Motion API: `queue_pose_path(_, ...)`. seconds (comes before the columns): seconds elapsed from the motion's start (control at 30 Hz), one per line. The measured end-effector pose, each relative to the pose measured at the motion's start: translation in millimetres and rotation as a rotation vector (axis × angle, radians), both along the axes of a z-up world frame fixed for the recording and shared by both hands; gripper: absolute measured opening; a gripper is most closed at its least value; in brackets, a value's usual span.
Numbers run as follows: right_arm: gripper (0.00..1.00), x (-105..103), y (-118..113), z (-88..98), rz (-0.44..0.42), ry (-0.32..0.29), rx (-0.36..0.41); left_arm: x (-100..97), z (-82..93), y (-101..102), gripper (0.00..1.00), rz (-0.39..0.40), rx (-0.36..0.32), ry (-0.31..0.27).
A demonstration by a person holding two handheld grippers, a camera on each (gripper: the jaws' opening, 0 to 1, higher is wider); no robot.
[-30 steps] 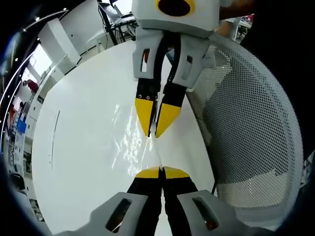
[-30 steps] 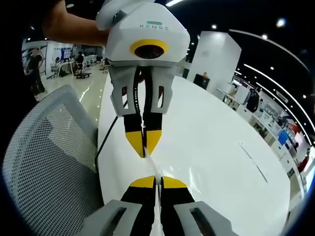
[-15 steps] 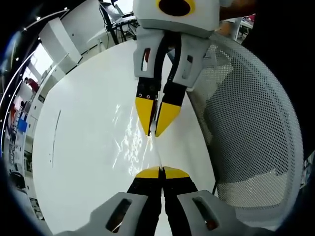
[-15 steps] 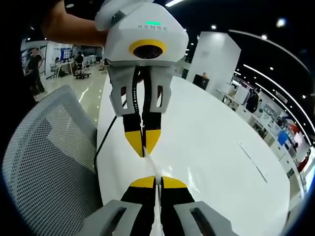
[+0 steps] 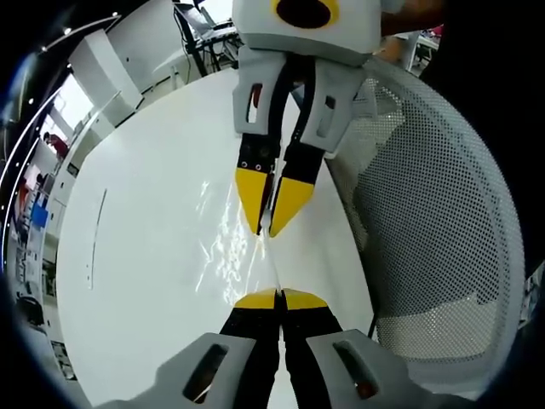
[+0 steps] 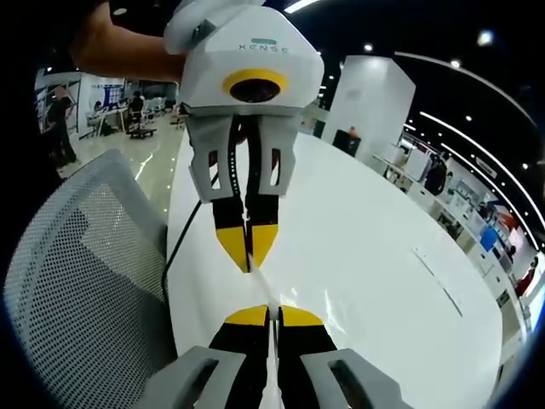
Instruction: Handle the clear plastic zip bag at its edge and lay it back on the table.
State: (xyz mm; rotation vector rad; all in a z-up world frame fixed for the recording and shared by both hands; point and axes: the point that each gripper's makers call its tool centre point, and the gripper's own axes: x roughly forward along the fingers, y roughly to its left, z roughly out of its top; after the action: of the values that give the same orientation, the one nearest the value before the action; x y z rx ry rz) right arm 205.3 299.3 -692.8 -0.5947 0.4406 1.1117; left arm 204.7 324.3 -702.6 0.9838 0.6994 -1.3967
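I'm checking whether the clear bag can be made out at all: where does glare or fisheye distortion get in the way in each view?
Left gripper view: the clear plastic zip bag reads mainly as crinkled white glints against the glossy white table; the grey mesh chair back bows strongly. Right gripper view: the bag is nearly invisible, a thin bright edge; ceiling light strips curve near the rim.

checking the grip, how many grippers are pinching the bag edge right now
2: the left gripper at the near end of the clear plastic zip bag, the right gripper facing it at the far end, both shut on its edge.
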Motion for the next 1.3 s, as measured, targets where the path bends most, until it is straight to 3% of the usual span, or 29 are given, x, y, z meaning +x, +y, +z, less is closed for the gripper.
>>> queue_pose_path(1.3,0.0,1.1,-6.4,3.0,-0.006,-0.005,-0.001,-0.3,2.6,-2.5,0.0,0.002,0.002,-0.001)
